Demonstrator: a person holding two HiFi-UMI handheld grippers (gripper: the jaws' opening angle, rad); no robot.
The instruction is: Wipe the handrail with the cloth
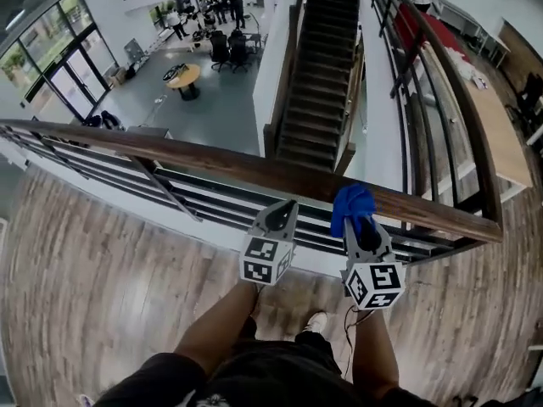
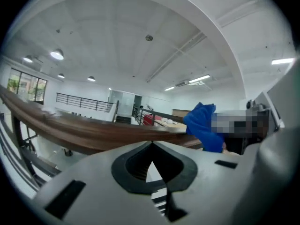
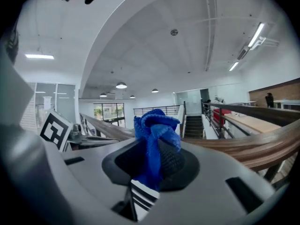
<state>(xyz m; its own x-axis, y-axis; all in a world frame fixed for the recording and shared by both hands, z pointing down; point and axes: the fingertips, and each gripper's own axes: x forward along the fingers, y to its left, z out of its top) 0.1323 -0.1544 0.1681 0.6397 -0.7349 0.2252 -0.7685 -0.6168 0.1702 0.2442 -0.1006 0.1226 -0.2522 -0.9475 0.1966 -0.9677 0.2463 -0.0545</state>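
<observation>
Head view from an upper landing with a wood-plank floor (image 1: 85, 270). A brown wooden handrail (image 1: 212, 158) runs from the left edge across to the right, where it turns at a corner and leads away along the stairwell. Dark metal bars (image 1: 204, 200) run beneath it.

The right gripper (image 1: 366, 231) has its jaws clamped on a bunched blue cloth (image 1: 352, 203). The cloth rises above the jaw tips and overlaps the handrail's near edge, on the stretch toward the right corner. Whether it presses on the wood cannot be told.

The left gripper (image 1: 280, 214) points at the same rail just left of the cloth, its tip at the rail's near edge. Its jaws are together with nothing between them.

Each gripper carries a cube with square markers (image 1: 265, 261) at its rear. The person's legs and one light shoe (image 1: 316, 321) show below.

Beyond the rail a dark staircase (image 1: 318, 83) descends to a grey lower floor. A round table (image 1: 184, 76), office chairs (image 1: 227, 49) and several standing people (image 1: 216, 7) occupy that floor. Glass doors (image 1: 59, 58) stand at the upper left. Nothing lies on the handrail between the two grippers.
</observation>
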